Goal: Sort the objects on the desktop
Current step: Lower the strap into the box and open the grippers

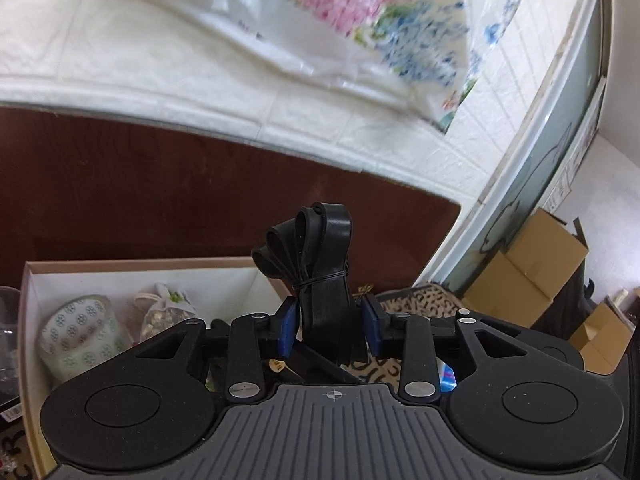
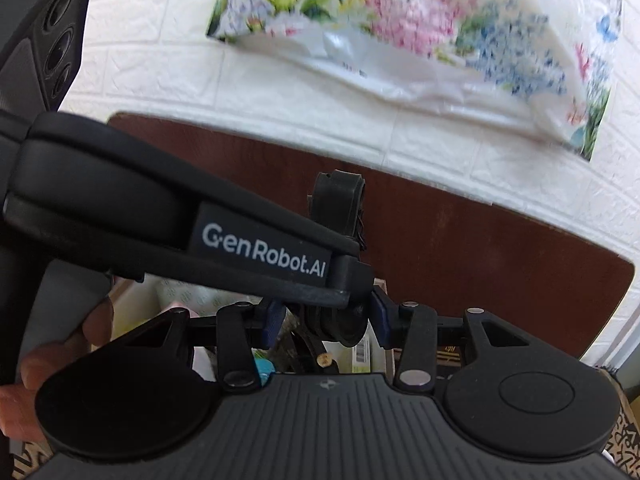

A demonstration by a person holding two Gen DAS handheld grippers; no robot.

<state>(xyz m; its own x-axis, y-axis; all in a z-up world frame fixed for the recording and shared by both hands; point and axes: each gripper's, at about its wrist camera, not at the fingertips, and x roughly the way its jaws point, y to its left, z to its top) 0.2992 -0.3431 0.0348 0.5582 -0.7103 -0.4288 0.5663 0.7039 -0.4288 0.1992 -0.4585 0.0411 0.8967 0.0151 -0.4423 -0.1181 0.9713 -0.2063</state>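
A bundle of black bands [image 1: 316, 276], tied round its middle with a thin wire, stood upright at the centre of the left wrist view, between the blue pads [image 1: 289, 330] of the left gripper [image 1: 330, 328]; the left pad seemed to touch it while a small gap showed at the right pad, so whether the jaws truly pinched it could not be told; in the right wrist view the same bundle [image 2: 338, 196] rose at centre frame, partly hidden by the left gripper's body [image 2: 260, 248] crossing from the upper left, and its lower end sat between the right gripper [image 2: 326, 318] jaws, though contact there could not be told either; below and to the left lay an open white box [image 1: 132, 268] holding a roll of patterned tape [image 1: 80, 332] and a small mesh pouch [image 1: 164, 316]; a brown table [image 1: 160, 200] filled the middle, a floral plastic bag [image 1: 340, 12] the top; the step in hand looked like carrying the bundle toward the box; the next move would call for lowering it over the free space in the box, beside the tape, and parting the jaws.
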